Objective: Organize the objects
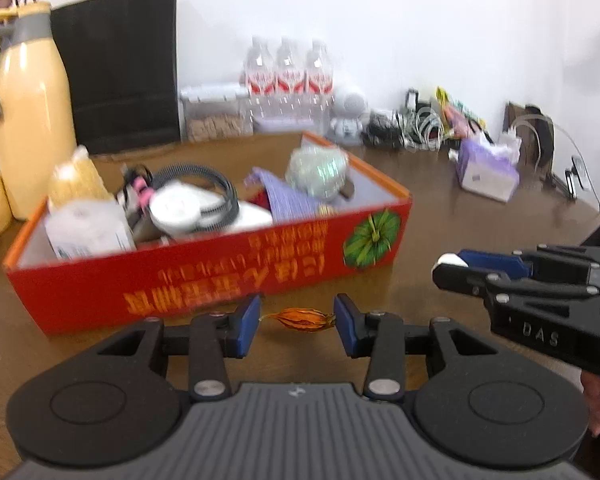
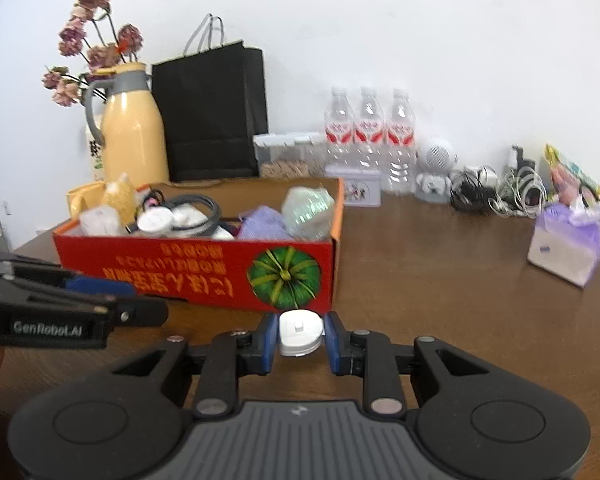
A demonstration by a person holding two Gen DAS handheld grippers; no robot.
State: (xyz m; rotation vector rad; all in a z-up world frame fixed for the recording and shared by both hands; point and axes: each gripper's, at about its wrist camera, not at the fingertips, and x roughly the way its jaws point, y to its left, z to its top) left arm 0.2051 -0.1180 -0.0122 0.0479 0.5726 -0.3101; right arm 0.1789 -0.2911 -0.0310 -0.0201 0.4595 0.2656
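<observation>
Two blue pads of the left gripper clench the ends of an orange wrapped candy in the left wrist view, just near of the red box on the brown table; the box is crowded with a white jar, a black band and a purple cloth, and the right gripper reaches in from the right, grasping something white. In the right wrist view the right gripper grasps a white cap just near of the box, with the left gripper at the left edge, its pads too hidden to tell.
</observation>
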